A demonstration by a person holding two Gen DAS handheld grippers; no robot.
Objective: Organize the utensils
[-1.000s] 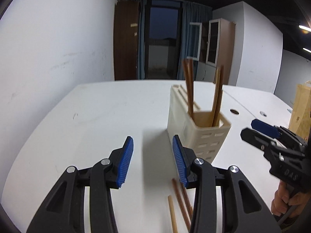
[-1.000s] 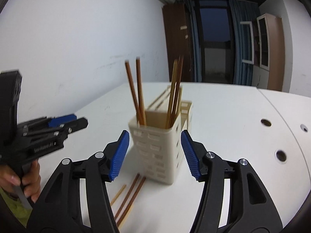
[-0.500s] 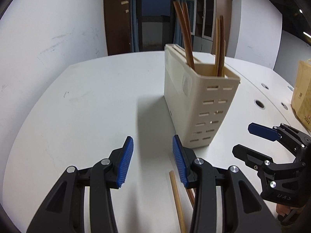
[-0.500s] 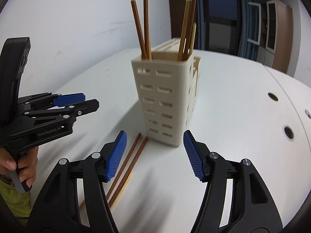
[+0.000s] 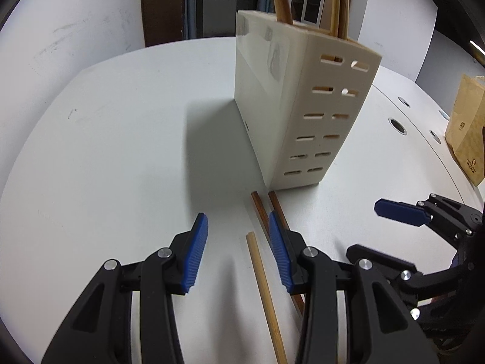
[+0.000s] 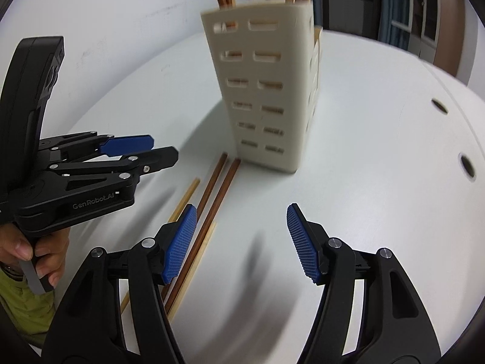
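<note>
A cream slotted utensil holder [image 5: 303, 106] [image 6: 266, 91] stands upright on the white table [image 5: 106, 157], with several chopsticks standing in it. Loose chopsticks lie in front of it: a dark brown pair [image 5: 260, 209] [image 6: 212, 194] and pale bamboo ones [image 5: 263, 288] [image 6: 185, 197]. My left gripper [image 5: 237, 221] [image 6: 163, 148] is open, tipped down over them. The tip of a pale stick shows between its fingers, untouched by the pads. My right gripper [image 6: 242, 209] [image 5: 363, 227] is open and empty. Its left finger [image 6: 178, 242] sits over the dark pair.
A brown paper bag [image 5: 466, 139] stands at the table's right side. Round cable holes [image 5: 397, 126] [image 6: 466, 163] dot the tabletop. A person's hand [image 6: 30, 251] holds the left gripper's handle. A white wall runs along the left, with cabinets and a dark doorway behind.
Both grippers have sunk and tipped down toward the table, so the holder looms larger and the loose chopsticks now lie at the fingertips. The right jaws have widened a little.
</note>
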